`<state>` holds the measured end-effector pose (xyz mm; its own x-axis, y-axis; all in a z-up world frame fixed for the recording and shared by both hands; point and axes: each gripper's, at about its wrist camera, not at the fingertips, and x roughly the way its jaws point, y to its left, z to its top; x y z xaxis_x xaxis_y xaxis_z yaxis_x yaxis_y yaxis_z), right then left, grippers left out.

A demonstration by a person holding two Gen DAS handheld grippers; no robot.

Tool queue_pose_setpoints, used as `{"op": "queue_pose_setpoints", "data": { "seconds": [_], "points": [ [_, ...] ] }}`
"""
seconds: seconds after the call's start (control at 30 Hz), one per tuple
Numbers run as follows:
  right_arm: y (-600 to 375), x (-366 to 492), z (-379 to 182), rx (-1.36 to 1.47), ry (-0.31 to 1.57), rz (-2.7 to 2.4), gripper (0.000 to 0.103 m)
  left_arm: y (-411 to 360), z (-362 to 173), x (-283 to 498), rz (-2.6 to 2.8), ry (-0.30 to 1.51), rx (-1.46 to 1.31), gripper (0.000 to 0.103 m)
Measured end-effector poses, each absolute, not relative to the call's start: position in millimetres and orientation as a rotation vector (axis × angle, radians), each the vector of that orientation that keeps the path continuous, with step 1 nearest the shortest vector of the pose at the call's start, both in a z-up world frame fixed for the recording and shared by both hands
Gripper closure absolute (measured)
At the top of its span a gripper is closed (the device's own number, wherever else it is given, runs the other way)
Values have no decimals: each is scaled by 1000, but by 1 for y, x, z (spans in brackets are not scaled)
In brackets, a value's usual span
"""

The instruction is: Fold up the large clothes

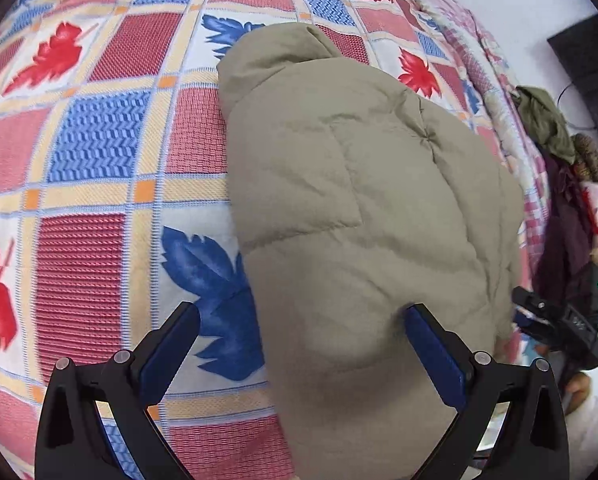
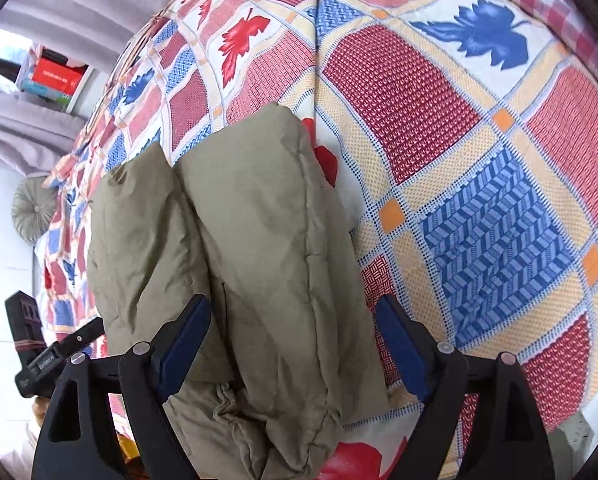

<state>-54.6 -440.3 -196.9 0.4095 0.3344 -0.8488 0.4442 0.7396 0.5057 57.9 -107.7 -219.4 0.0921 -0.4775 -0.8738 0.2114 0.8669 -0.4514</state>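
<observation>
A khaki padded jacket (image 1: 359,208) lies folded into a thick bundle on a bed with a leaf-patterned check cover (image 1: 91,140). My left gripper (image 1: 303,320) is open just above the jacket's near left edge, its right finger over the cloth, its left finger over the cover. In the right wrist view the jacket (image 2: 255,248) lies as two padded folds side by side. My right gripper (image 2: 295,316) is open, its fingers straddling the near end of the right fold. Neither gripper holds anything.
The bed cover (image 2: 479,152) spreads wide around the jacket. Dark clothes (image 1: 555,128) hang off the bed's right edge, with the other gripper (image 1: 559,324) below them. A round grey cushion (image 2: 33,212) and a shelf with boxes (image 2: 55,76) stand beyond the bed.
</observation>
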Motion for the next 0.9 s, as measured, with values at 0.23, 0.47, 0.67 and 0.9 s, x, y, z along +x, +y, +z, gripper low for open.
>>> {"op": "queue_pose_setpoints", "data": {
  "seconds": [0.23, 0.47, 0.67, 0.9],
  "points": [
    [-454, -37, -211, 856, 1187, 38, 16, -102, -235, 71, -637, 1409, -429, 0],
    [-453, -10, -242, 897, 1236, 101, 15, -111, -267, 84, -722, 1443, -592, 0],
    [-452, -3, -246, 1105, 1116, 316, 0, -105, -278, 89, -745, 1438, -655, 0],
    [-442, 13, -230, 979, 1173, 367, 0, -108, -277, 89, -744, 1427, -613, 0]
  ]
}}
